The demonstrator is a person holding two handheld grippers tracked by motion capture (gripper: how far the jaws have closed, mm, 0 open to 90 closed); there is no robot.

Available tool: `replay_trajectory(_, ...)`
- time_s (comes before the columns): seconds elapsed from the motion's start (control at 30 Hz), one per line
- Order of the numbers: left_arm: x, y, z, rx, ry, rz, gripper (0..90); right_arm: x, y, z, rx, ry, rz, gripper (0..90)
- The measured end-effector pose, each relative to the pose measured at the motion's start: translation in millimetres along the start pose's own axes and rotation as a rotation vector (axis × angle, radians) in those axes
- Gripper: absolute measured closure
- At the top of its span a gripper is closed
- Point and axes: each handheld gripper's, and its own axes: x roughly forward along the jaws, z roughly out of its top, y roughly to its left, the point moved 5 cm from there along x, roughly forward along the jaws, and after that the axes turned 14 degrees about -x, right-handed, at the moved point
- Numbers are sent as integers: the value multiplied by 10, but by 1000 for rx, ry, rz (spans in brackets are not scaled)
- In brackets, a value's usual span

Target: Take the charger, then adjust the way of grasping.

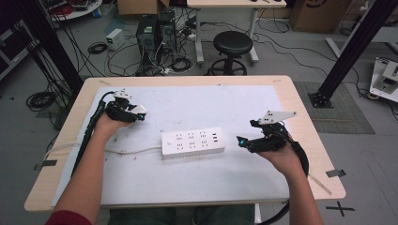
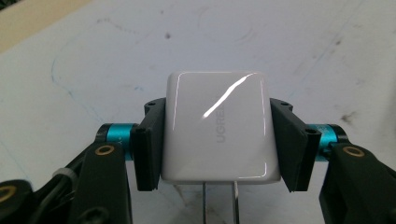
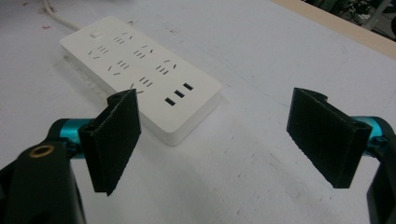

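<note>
A white power strip lies flat in the middle of the white mat, its cord running off to the left. In the right gripper view the power strip shows several sockets and USB slots. My left gripper is shut on a glossy white charger, whose two metal prongs point toward the camera; it hovers to the left of the strip, over the mat. My right gripper stands open just right of the strip's end, and in its own view the right gripper has nothing between its jaws.
The white mat covers most of the wooden table. Beyond the far edge stand a black stool, computer towers and tangled cables on the floor. The strip's cord crosses the mat's left part.
</note>
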Motion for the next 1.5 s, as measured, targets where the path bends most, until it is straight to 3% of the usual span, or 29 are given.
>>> replay_trajectory(0.1,-126,-107,33,29,0,-20,426,-1,21,31,-11,0,4,180)
replay_trajectory(0.17,-217,-187,54,69,4,-8,426,-4,33,53,-19,-6,7,179)
replay_trajectory(0.23,-264,-235,64,77,2,-11,426,-9,39,62,-20,-7,9,180)
replay_trajectory(0.27,-360,-338,85,89,-11,-19,426,-12,46,74,-22,-10,10,179)
replay_trajectory(0.43,-605,-603,102,124,-31,-30,425,-67,107,130,-39,-19,20,180)
replay_trajectory(0.5,-605,-603,102,124,-31,-30,426,-80,112,135,-43,-22,20,180)
replay_trajectory(0.53,-769,-792,83,168,-42,-45,426,-121,126,141,-47,-28,20,180)
replay_trajectory(0.7,-876,-954,35,189,-59,-71,425,-158,142,124,-45,-31,19,180)
replay_trajectory(0.8,-891,-983,22,193,-61,-78,425,-162,156,113,-38,-30,23,180)
replay_trajectory(0.83,-911,-1060,-17,212,-67,-98,425,-162,156,113,-38,-30,23,180)
replay_trajectory(1.2,-827,-1152,-92,219,-69,-126,425,-133,172,152,-44,-18,26,180)
replay_trajectory(1.37,-794,-1237,-96,249,-65,-140,425,-130,163,156,-48,-16,27,180)
replay_trajectory(1.4,-774,-1322,-96,268,-77,-163,425,-125,185,163,-45,-14,32,179)
replay_trajectory(1.5,-760,-1383,-104,282,-82,-181,425,-118,206,177,-55,-18,40,180)
